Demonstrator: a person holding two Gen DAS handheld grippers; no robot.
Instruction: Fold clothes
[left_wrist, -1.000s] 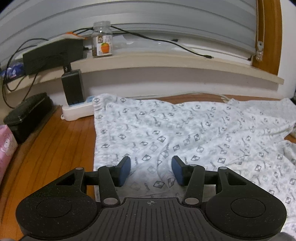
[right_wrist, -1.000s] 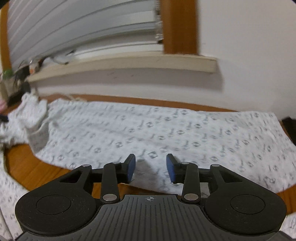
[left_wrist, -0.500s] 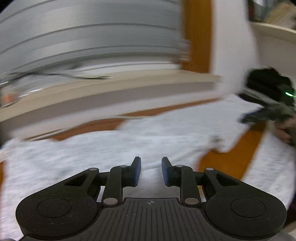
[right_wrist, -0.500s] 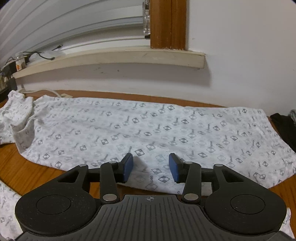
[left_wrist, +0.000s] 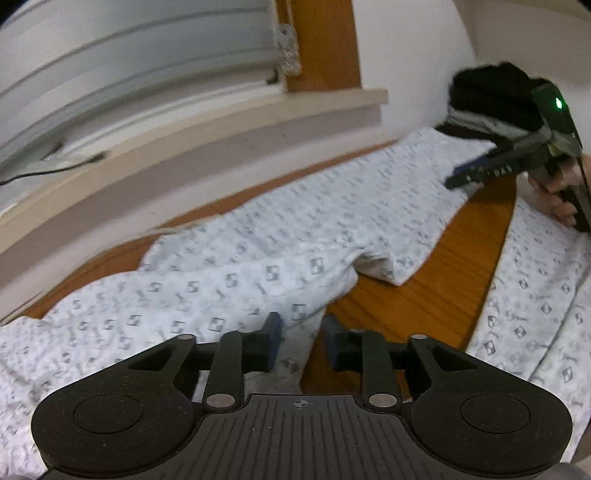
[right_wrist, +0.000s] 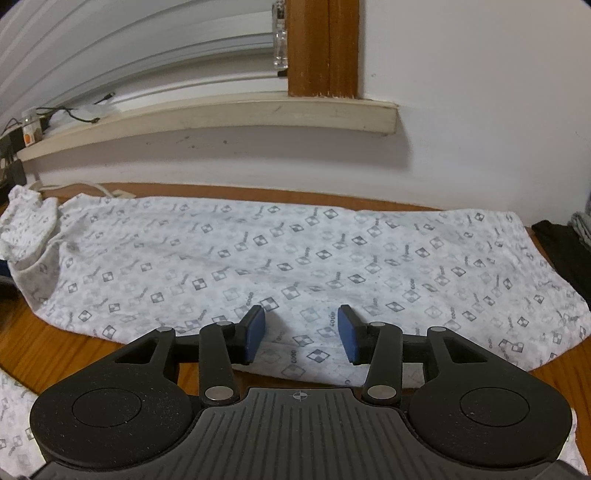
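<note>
Both claws agape, low over patterned garment (right_wrist: 295, 258)

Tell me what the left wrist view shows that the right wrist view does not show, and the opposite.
Only the left wrist view shows the right gripper from outside, with a green light and the hand that holds it, and the open left gripper at a fabric edge. Only the right wrist view shows the small jar and cables on the sill, and the open pads over the cloth. Both share the patterned white garment, the wooden table and the window sill.
</note>
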